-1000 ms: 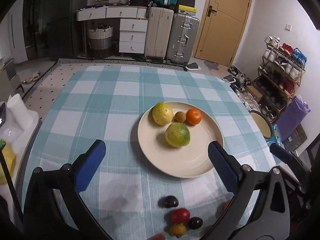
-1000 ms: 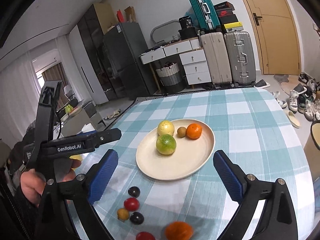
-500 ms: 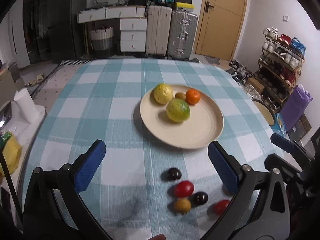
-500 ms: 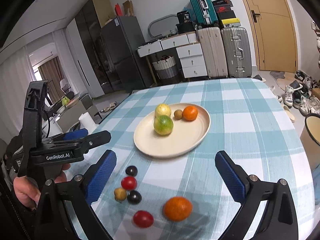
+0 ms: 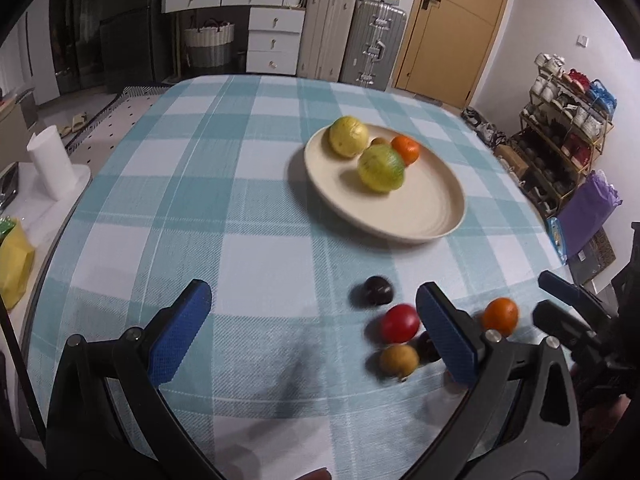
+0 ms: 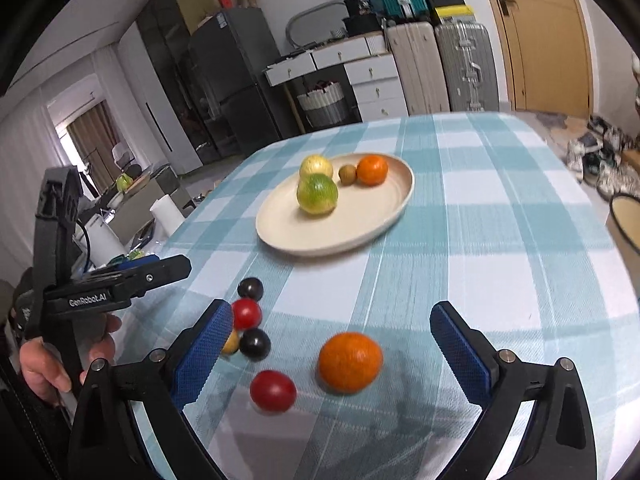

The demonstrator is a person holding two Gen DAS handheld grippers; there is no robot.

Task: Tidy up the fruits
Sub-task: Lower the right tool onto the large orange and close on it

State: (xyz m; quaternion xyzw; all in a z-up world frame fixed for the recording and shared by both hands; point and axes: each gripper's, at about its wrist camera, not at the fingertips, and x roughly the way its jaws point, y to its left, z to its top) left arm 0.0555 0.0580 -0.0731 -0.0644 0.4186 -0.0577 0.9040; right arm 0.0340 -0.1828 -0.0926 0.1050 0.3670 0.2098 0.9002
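A cream plate (image 5: 432, 208) (image 6: 360, 224) on the checked tablecloth holds a yellow fruit (image 5: 348, 136), a green-yellow fruit (image 5: 380, 168), a small brown kiwi (image 6: 347, 174) and an orange (image 6: 372, 169). Loose fruit lies near the table's front edge: a dark plum (image 5: 376, 290), a red fruit (image 5: 399, 323), a tan fruit (image 5: 398, 360), an orange (image 6: 350, 362), another red fruit (image 6: 273, 391) and a second dark plum (image 6: 255, 344). My left gripper (image 5: 316, 332) is open and empty left of the loose fruit. My right gripper (image 6: 332, 352) is open, with the loose orange between its fingers, untouched.
A paper towel roll (image 5: 50, 168) and a yellow bag (image 5: 14, 264) stand on a side surface to the left. Suitcases (image 5: 352, 44), drawers and a door are beyond the table. A shoe rack (image 5: 568, 128) is at the right.
Both grippers have pulled back toward the table's near edge and lowered. The plate looks farther away and the loose fruit has come into fuller view. No fruit has moved.
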